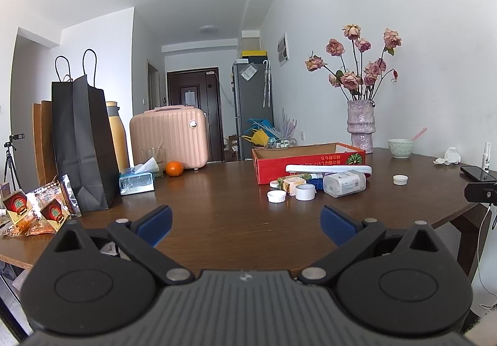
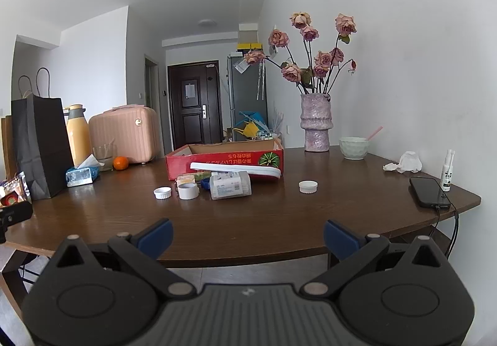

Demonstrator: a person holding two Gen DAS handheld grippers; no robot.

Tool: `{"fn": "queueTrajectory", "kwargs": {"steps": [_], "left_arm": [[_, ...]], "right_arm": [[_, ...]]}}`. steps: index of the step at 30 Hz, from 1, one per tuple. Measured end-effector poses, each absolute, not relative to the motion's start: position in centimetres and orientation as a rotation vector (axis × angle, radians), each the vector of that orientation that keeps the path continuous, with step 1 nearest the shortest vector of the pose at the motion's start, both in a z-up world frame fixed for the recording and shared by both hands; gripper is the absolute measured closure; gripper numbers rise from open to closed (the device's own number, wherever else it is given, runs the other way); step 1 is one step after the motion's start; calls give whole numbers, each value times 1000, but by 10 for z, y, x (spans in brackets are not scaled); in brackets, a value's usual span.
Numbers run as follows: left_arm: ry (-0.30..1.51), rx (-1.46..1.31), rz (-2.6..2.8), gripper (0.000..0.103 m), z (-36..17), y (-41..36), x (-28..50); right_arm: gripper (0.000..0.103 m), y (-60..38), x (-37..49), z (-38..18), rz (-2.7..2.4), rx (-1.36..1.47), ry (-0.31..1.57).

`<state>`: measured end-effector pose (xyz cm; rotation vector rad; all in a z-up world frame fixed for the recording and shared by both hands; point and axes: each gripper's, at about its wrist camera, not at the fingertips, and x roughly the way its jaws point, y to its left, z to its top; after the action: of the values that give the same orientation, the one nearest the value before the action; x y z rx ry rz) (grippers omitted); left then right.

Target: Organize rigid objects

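A red cardboard box point(image 1: 310, 164) point(image 2: 223, 159) stands open on the brown table point(image 1: 217, 206) point(image 2: 248, 215). In front of it lie a long white lid point(image 1: 329, 169) point(image 2: 236, 170), a clear plastic container point(image 1: 344, 183) point(image 2: 230, 186), a roll of white tape point(image 1: 305, 192) point(image 2: 188, 190), a white cap point(image 1: 276, 196) point(image 2: 162, 192) and a yellow packet point(image 1: 293, 182). Another white cap point(image 1: 400, 179) point(image 2: 308, 186) sits apart to the right. My left gripper point(image 1: 245, 223) and right gripper point(image 2: 248, 237) are both open and empty, well short of these things.
A black paper bag point(image 1: 80, 144) point(image 2: 40, 144), tissue pack point(image 1: 136, 182) point(image 2: 81, 175), orange point(image 1: 174, 168) point(image 2: 120, 163) and pink case point(image 1: 169, 134) stand left. A vase of roses point(image 1: 362, 125) point(image 2: 316, 125), green bowl point(image 2: 354, 147), crumpled tissue point(image 2: 405, 162), phone point(image 2: 430, 192) and spray bottle point(image 2: 447, 172) stand right.
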<state>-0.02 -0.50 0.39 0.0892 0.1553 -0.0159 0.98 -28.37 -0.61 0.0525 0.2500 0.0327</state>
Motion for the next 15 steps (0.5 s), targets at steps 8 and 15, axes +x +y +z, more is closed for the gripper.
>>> {"fn": "queueTrajectory", "kwargs": {"steps": [8,15], "left_arm": [[155,89,-17,0,3,-5,1],[157,88,-16,0,2,-5,2]], "right_arm": [[0,-283,10,-7,28,49,252],[0,-283,10,-7,31,68,242]]}}
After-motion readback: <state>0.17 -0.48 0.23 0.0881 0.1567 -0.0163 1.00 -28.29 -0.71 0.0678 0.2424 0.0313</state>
